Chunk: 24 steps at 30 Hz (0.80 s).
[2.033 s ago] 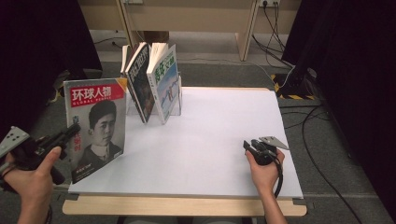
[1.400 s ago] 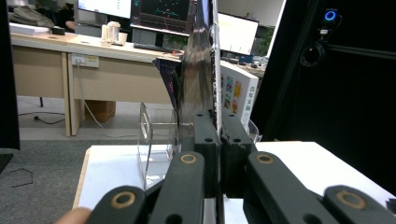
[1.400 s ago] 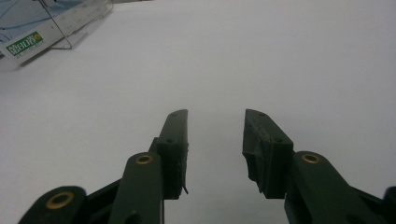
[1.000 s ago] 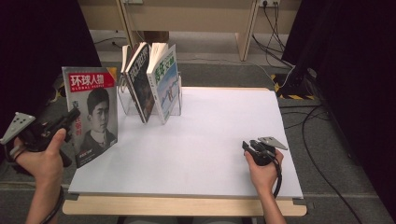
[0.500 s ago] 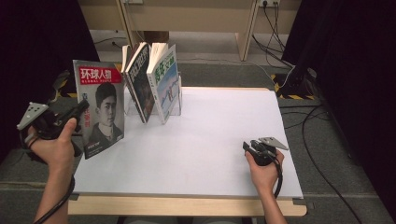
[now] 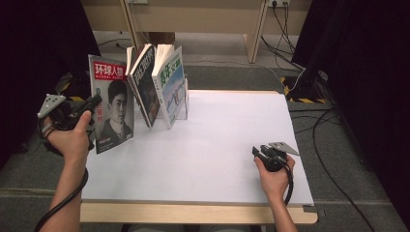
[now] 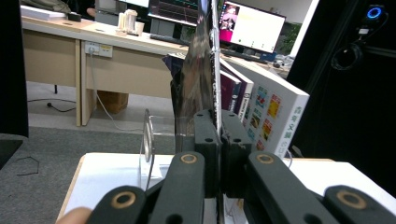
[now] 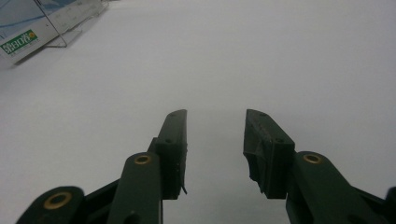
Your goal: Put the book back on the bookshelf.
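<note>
A magazine (image 6: 112, 108) with a red title bar and a portrait on its cover is held upright at the table's left edge. My left gripper (image 6: 95, 102) is shut on its left edge; in the left gripper view the jaws pinch the thin magazine (image 7: 205, 79) edge-on. Just right of it, several books (image 6: 157, 82) lean in a clear stand. My right gripper (image 6: 255, 151) rests on the white table (image 6: 217, 140) at the front right, jaws apart. In the right gripper view the gripper (image 8: 215, 119) has only bare table between its fingers.
The clear acrylic stand (image 7: 148, 140) holds the leaning books (image 7: 261, 109) at the table's back left. A wooden strip (image 6: 193, 212) edges the table front. Cables (image 6: 333, 121) lie on the floor to the right. A desk with monitors (image 7: 252, 28) stands beyond.
My left hand has carried the magazine to the right and away from me, closer to the leaning books. The right gripper has stayed in place.
</note>
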Tool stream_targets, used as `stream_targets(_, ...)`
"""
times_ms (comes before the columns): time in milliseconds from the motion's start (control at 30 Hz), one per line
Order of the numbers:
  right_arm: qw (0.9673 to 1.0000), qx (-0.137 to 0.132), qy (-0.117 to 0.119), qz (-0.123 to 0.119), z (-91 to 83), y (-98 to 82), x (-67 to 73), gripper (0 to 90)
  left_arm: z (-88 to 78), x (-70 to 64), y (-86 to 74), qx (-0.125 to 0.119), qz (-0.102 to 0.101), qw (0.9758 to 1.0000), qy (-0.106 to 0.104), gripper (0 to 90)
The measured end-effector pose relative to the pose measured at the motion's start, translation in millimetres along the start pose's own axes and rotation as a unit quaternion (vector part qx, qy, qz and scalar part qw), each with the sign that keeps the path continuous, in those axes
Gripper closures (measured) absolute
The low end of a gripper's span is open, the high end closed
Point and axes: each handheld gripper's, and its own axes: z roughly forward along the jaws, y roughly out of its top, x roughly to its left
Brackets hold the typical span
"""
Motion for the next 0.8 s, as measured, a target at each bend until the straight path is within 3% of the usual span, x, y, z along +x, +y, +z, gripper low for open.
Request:
stream_targets(200, 1.0, 0.003, 0.0, 0.001, 0.7, -0.5, -0.5, 60.2, 14.4, -1.7, 3.4, 0.005, -0.005, 0.9999, 0.01, 86.8)
stream_targets(800, 1.0, 0.003, 0.001, -0.002, 2.0, -1.6, -0.1, 60.2, 53.3, -4.7, 9.4, 0.016, -0.022, 0.9996, 0.01, 86.8)
